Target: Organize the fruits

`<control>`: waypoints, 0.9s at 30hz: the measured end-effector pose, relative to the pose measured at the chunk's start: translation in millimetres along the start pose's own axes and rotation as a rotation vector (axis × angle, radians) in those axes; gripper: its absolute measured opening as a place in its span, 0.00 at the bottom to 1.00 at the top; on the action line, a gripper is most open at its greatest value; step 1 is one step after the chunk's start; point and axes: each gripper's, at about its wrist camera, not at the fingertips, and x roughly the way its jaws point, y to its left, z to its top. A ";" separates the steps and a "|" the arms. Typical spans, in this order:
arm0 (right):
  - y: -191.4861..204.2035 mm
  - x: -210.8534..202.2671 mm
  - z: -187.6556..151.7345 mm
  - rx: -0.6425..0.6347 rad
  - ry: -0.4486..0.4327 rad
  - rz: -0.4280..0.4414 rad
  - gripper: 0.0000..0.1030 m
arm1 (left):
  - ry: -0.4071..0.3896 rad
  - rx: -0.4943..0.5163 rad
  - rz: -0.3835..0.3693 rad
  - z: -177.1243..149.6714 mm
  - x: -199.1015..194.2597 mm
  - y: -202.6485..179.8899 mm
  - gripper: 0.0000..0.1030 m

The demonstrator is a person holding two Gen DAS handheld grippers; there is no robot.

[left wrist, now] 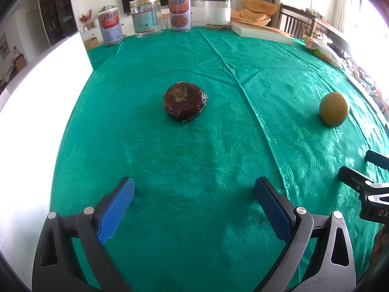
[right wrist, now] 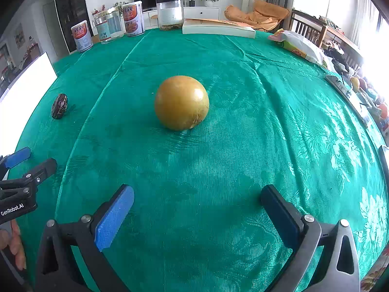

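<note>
While both fruits lie free on the green tablecloth (left wrist: 194, 146), nothing touches them. The dark brown flattened fruit (left wrist: 184, 102) rests near the middle of the left wrist view, and the yellow round fruit (right wrist: 181, 102) rests near the middle of the right wrist view. The two are well apart: from the brown one, the yellow one is at about 3 o'clock in the left wrist view.

The left gripper (left wrist: 194, 206) is below the brown fruit, at 6 o'clock from it, with its blue pads (left wrist: 116, 209) spread wide and only bare cloth between them. The right gripper (right wrist: 197, 215) is at 6 o'clock from the yellow fruit, its jaws also spread wide with nothing between them. No object stands between either gripper and its fruit; only folds and small crumbs mark the cloth.

At the far edge, toward 12 o'clock, stand two printed tins (left wrist: 179, 13), a clear plastic jar (left wrist: 145, 15) and a glass jar with a dark lid (left wrist: 217, 12). A white book (right wrist: 217, 29) lies flat at about 1 o'clock, and a printed bag (right wrist: 299, 45) at 2 o'clock. More coloured things crowd the right edge, too blurred to name. A white board (right wrist: 26, 77) is at 9 o'clock beside the table.
</note>
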 end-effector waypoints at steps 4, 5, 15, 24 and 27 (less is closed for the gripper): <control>0.0 0.1 0.0 0.000 0.000 0.000 1.00 | 0.000 0.000 0.000 -0.1 0.0 0.1 0.97; 0.0 0.2 0.0 0.000 0.000 0.000 1.00 | 0.000 0.000 0.000 -0.2 -0.1 0.1 0.97; -1.2 0.9 0.0 0.002 0.000 0.002 1.00 | 0.124 0.033 -0.070 12.7 1.3 4.0 0.95; -33.1 5.6 41.5 0.135 0.243 0.223 0.99 | 0.356 -0.067 -0.229 101.4 -3.8 38.6 0.95; -53.9 -12.4 86.8 0.217 0.280 0.308 0.99 | 0.436 -0.060 -0.222 119.4 17.7 37.5 0.95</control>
